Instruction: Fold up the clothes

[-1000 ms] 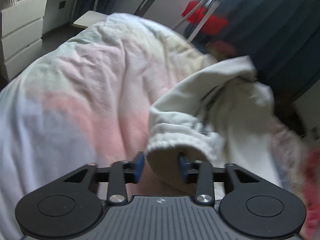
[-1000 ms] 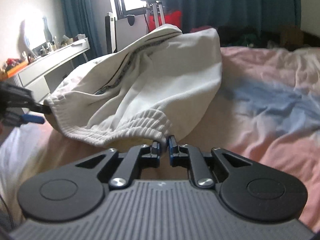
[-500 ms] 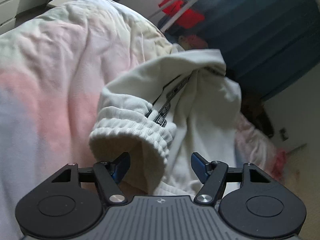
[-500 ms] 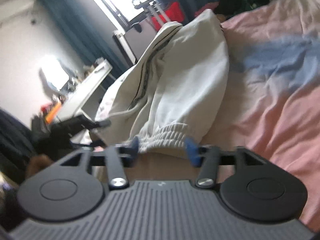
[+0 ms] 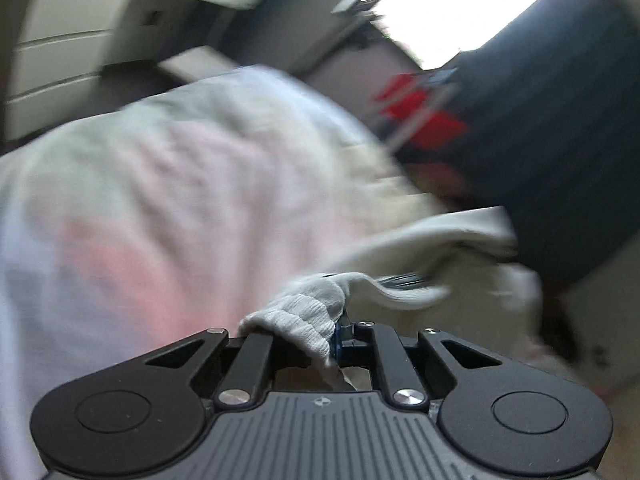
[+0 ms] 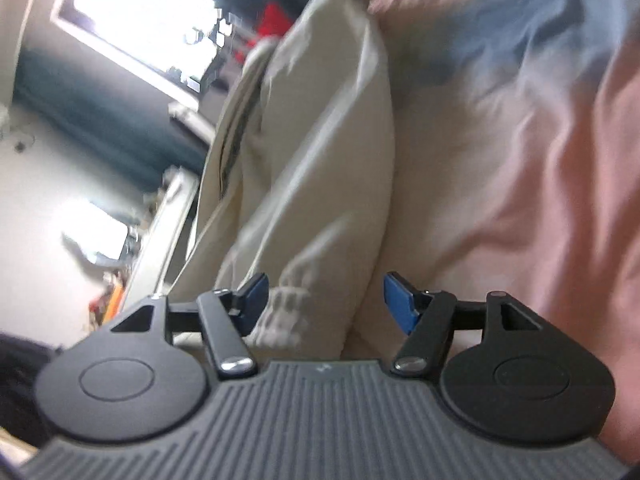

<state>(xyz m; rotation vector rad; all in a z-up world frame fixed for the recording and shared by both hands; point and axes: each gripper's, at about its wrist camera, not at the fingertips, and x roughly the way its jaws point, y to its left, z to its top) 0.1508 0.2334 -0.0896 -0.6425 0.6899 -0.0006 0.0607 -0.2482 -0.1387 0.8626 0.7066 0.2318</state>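
left gripper [image 5: 336, 334] jaws just snapped closed, now clenched on the ribbed cuff [image 5: 298, 320] of the cream sweatpants [image 6: 320, 152] | right gripper [image 6: 324, 304] jaws just opened, released around the other cuff [image 6: 286, 312], not pinching | pants lie on the pink-and-blue bedsheet [image 6: 520, 160], left side | looks like a regrip mid-fold, right still needs its hold

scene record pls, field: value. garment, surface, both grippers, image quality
garment: cream sweatpants with ribbed cuffs, lying rumpled on the bed
surface: pink, white and blue bedspread
left gripper: jaws just closed, pinching a ribbed cuff
right gripper: jaws wide, the other ribbed cuff between the pads, next to the left pad and apart from the right one; not gripped
background: window, dark curtains, white drawers
image quality: both views motion-blurred, right view rolled
fold: not yet made
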